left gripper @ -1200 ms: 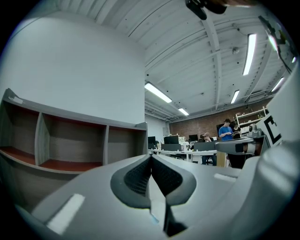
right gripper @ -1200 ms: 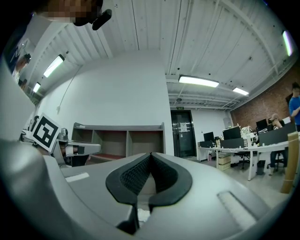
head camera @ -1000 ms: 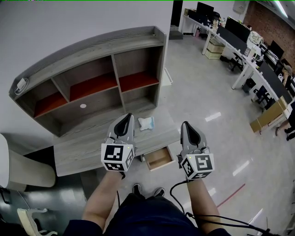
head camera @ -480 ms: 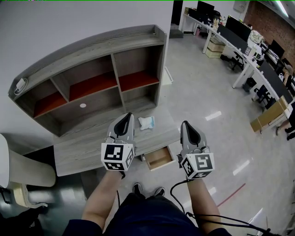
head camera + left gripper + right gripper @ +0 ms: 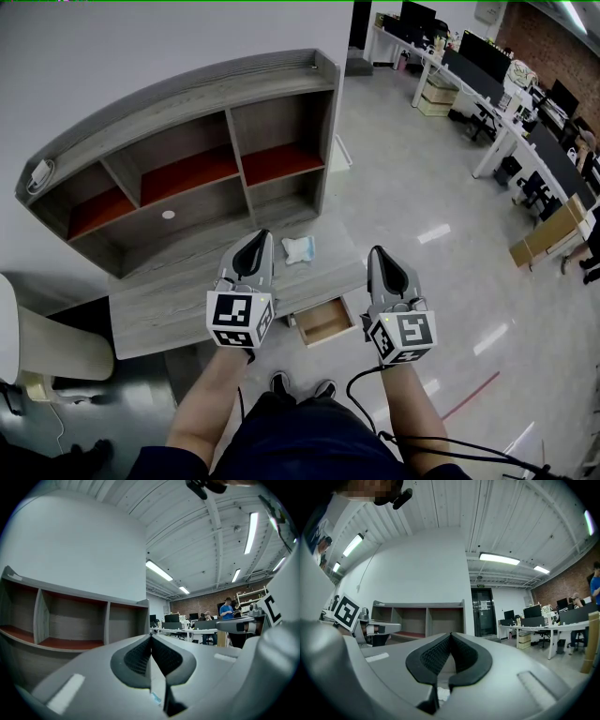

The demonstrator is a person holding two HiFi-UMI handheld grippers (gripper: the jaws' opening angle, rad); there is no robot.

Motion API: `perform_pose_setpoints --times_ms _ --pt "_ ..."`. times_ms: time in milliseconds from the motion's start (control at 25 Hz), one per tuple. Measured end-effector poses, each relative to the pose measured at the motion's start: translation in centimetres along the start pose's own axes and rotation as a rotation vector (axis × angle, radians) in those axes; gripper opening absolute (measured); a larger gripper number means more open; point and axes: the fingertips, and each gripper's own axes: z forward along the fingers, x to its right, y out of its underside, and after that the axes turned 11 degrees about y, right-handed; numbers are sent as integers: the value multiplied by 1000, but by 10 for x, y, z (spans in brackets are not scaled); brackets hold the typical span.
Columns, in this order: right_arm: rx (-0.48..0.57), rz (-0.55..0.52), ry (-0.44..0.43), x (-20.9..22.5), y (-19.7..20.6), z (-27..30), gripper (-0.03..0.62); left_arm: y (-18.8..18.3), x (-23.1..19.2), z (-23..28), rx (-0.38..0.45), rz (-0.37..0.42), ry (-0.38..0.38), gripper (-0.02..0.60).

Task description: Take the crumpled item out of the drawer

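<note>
With left gripper point(image 5: 253, 247) and right gripper point(image 5: 386, 267) both closed empty, the crumpled item point(image 5: 298, 249), on the desk point(image 5: 169, 305) at eleven o'clock of the drawer point(image 5: 323, 322), looks soft and light, best pinched by a raised fold.

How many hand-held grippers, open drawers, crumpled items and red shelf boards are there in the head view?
Hand-held grippers: 2, the left hand-held gripper and the right hand-held gripper
Open drawer: 1
Crumpled item: 1, on the desktop
Red shelf boards: 3
Total: 7
</note>
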Motion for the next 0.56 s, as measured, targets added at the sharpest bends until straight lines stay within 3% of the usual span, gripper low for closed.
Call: perform_pose_setpoints --times_ms 560 --pt "-3 -5 9 -6 2 6 6 5 -8 2 -6 -6 13 5"
